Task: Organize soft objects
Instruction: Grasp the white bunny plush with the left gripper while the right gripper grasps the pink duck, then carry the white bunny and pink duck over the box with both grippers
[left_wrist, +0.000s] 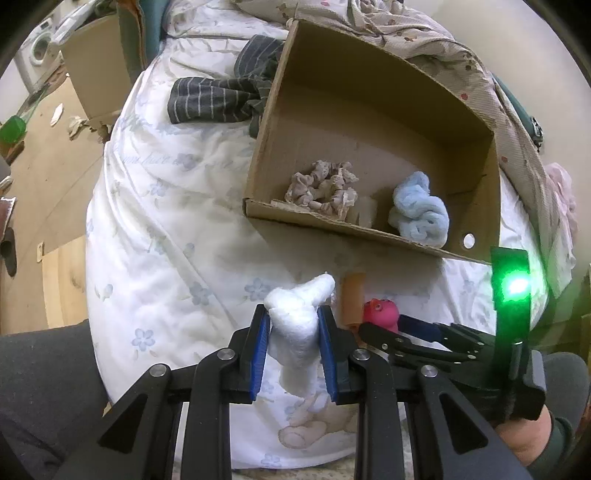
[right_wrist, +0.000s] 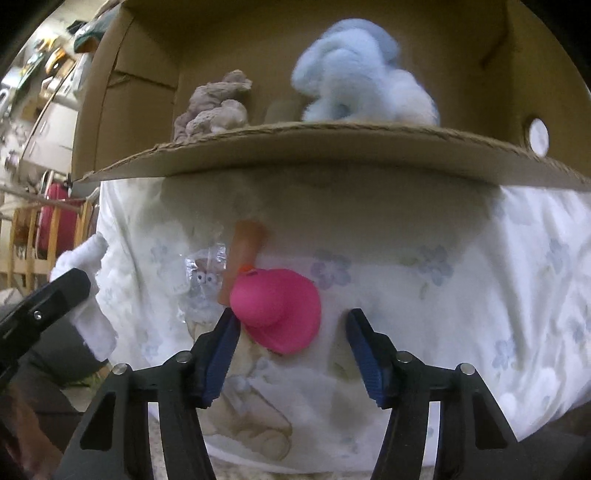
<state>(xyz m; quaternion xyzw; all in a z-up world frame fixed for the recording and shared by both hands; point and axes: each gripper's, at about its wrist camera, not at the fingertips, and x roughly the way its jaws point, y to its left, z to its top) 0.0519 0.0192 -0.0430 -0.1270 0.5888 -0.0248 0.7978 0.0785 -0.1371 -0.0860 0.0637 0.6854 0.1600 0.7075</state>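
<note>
My left gripper is shut on a white soft cloth, held above the bed; the cloth also shows at the left of the right wrist view. My right gripper is open around a pink rubber duck lying on the bedsheet, its left finger touching the duck. The duck also shows in the left wrist view. A cardboard box ahead holds a beige scrunched cloth and a light blue fluffy cloth. Both also show in the right wrist view: beige cloth, blue cloth.
An orange tube and a clear plastic wrapper lie just beyond the duck. A striped dark garment lies left of the box. A floral quilt is bunched behind the box. The bed's left edge drops to a wooden floor.
</note>
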